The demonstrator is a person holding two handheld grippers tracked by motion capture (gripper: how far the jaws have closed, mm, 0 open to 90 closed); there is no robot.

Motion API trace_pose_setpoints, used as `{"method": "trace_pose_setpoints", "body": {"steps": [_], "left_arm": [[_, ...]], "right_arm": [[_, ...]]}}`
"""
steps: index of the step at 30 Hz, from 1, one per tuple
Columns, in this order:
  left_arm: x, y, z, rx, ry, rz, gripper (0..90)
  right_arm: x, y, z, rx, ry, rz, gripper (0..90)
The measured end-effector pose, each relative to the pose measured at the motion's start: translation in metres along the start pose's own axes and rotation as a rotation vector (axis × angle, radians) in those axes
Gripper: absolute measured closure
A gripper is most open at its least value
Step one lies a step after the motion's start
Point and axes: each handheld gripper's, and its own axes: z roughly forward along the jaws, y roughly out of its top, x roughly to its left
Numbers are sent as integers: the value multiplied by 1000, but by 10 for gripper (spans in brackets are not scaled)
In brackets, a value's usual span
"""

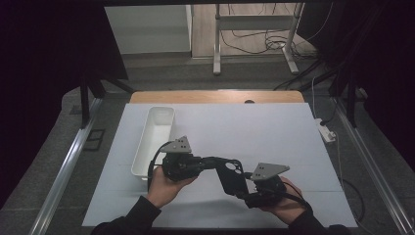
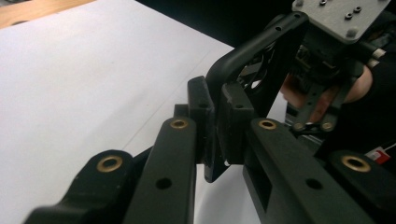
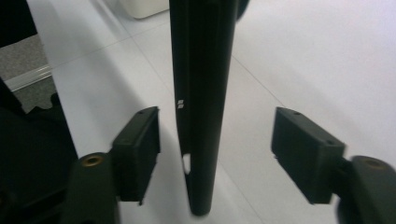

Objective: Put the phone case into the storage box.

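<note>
- In the high view, a black phone case (image 1: 230,175) was held up over the white table cover (image 1: 274,132), between the left gripper (image 1: 208,163) and the right gripper (image 1: 247,188). The case's upper left corner was clamped by the left gripper; its lower right end was flanked by the right gripper's tips. A white tray (image 1: 155,139) was seen beyond the left gripper, well apart from the case.
- In the left gripper view, the left gripper (image 2: 215,128) was seen closed tight on the case (image 2: 243,60): the thin edge of the case was pinched between the two pads (image 2: 236,121), with no gap on either side. The right gripper's grey plate (image 2: 338,16) and the hand (image 2: 359,86) behind it were seen past the far end of the case.
- In the right gripper view, the right gripper (image 3: 215,149) was seen parted, with the case (image 3: 201,93) standing edge-on between the pads (image 3: 137,147). Clear gaps were left on both sides, narrower on the left, so the case was not gripped there. The tray's corner (image 3: 142,7) was seen far beyond the tips.
</note>
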Motion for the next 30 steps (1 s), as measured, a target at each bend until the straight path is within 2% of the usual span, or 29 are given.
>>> {"method": "trace_pose_setpoints", "body": {"steps": [7,8,10,15,18,21,24,30], "left_arm": [[2,2,-6,9,35,11,840],[2,2,-7,9,38,13,840],[2,3,-9,13,42,15,840],[5,4,-19,11,69,12,840],[7,4,-24,9,81,7,840],[9,3,-29,11,90,0,840],[11,2,-36,17,96,-6,839],[15,1,-47,30,118,-17,839]], "right_arm": [[2,-4,-6,7,25,-2,166],[2,-5,-7,12,36,13,135],[1,-7,-6,35,47,33,90],[-2,-14,-10,80,37,52,28],[-6,-16,-15,64,15,51,16],[-10,-20,-25,33,-6,76,4],[-13,-24,-33,24,-37,85,0],[-18,-33,-45,26,-68,111,0]]}}
